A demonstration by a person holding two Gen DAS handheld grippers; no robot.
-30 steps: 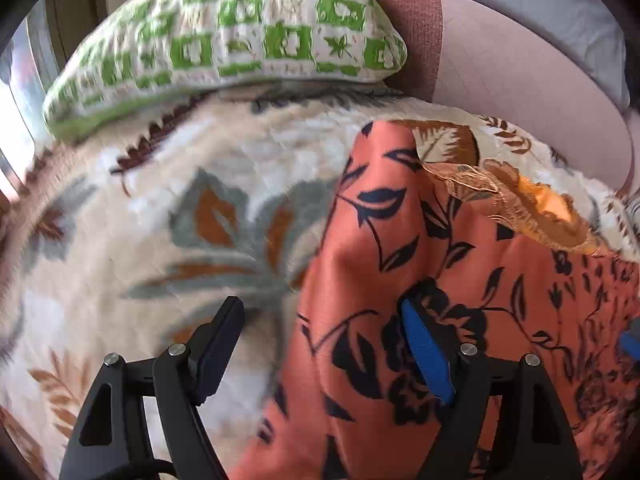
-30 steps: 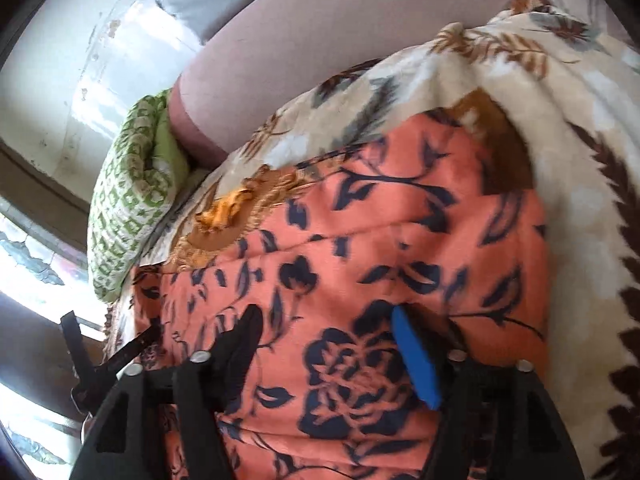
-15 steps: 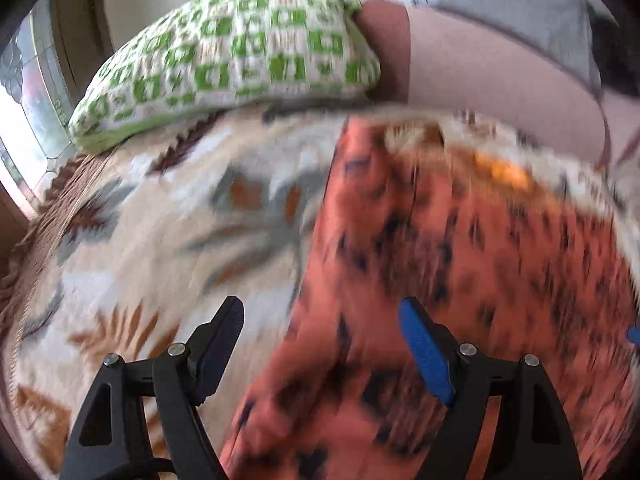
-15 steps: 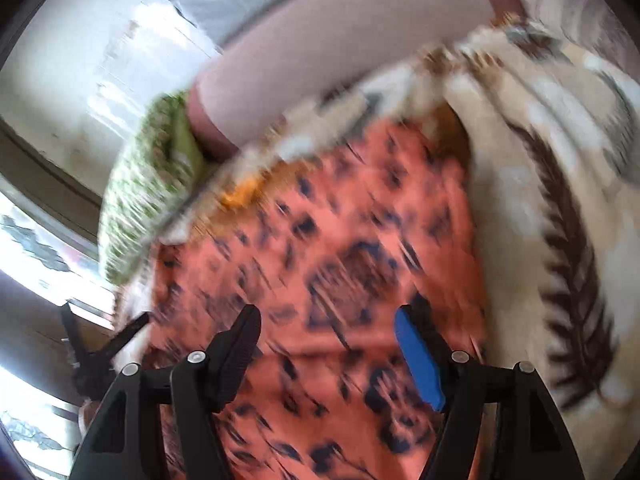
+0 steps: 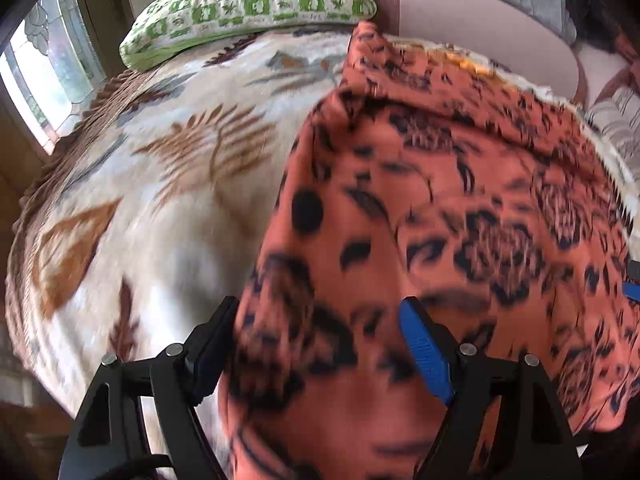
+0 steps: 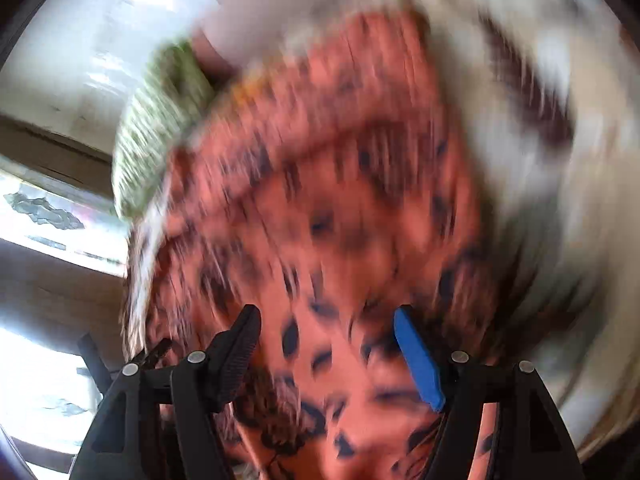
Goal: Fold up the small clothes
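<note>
An orange garment with a dark floral print (image 5: 460, 200) lies spread on a cream leaf-patterned blanket (image 5: 160, 200). My left gripper (image 5: 316, 308) hovers open over the garment's left part, its dark finger near the cloth's left edge. My right gripper (image 6: 325, 314) is open too, above the same garment (image 6: 340, 200) further right. Cloth shows in both gaps, but no pad presses on it. The right wrist view is heavily blurred. A blue pad of the right gripper (image 5: 632, 284) peeks in at the left view's right edge.
A green-and-white checked pillow (image 5: 248, 0) lies at the blanket's far end against a pink padded backrest (image 5: 480, 28). A window (image 5: 44, 80) is on the left. The blanket (image 6: 540, 120) continues to the right of the garment.
Both grippers have drawn back along the garment toward its near end, so more blanket and pillow show. Their jaws stayed equally wide. Both views turned blurry.
</note>
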